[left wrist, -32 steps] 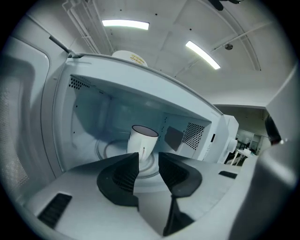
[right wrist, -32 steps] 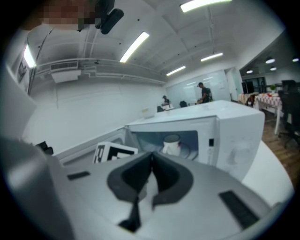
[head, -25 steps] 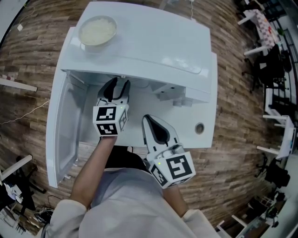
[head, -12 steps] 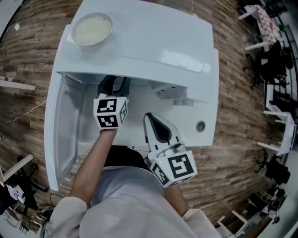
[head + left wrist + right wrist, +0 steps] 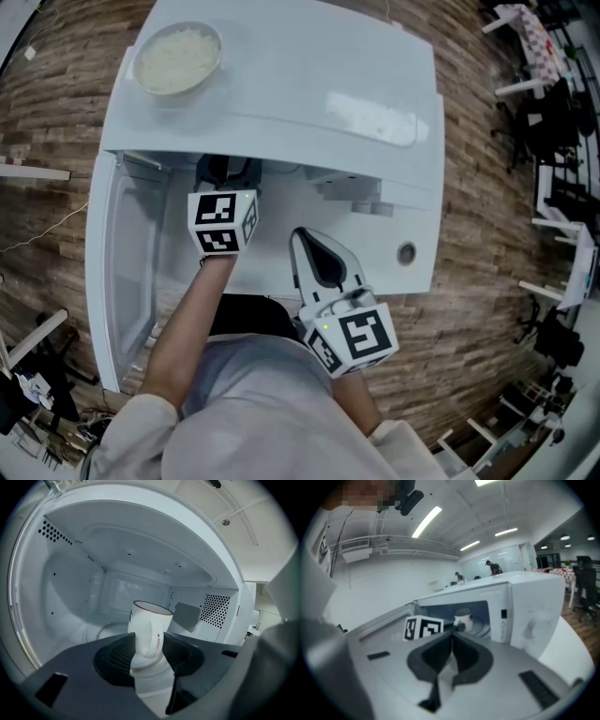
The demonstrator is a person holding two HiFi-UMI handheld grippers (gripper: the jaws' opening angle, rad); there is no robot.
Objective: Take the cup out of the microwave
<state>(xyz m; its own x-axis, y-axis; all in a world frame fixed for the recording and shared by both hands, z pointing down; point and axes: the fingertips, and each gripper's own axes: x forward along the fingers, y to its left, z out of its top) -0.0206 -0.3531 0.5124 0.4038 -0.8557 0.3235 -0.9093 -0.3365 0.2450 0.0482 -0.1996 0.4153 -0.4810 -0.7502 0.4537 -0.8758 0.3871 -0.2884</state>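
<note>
The cup [image 5: 149,616] stands upright inside the microwave [image 5: 309,75], towards the back of the cavity, with its handle turned to the open door. It looks like glazed ceramic, so I judge it stiff, slick, moderately heavy and likely to chip if knocked. The handle is the natural hold, pinched across its loop. What the cup holds cannot be seen from this angle, so keep it level.

The left gripper [image 5: 149,641] is in the cavity. Its jaws are part-way open and closely flank the handle (whether they touch it yet is unclear). The right gripper [image 5: 452,637] hangs outside with jaws together, empty. A bowl [image 5: 139,62] of something white, rice perhaps, sits on the microwave's top.
</note>
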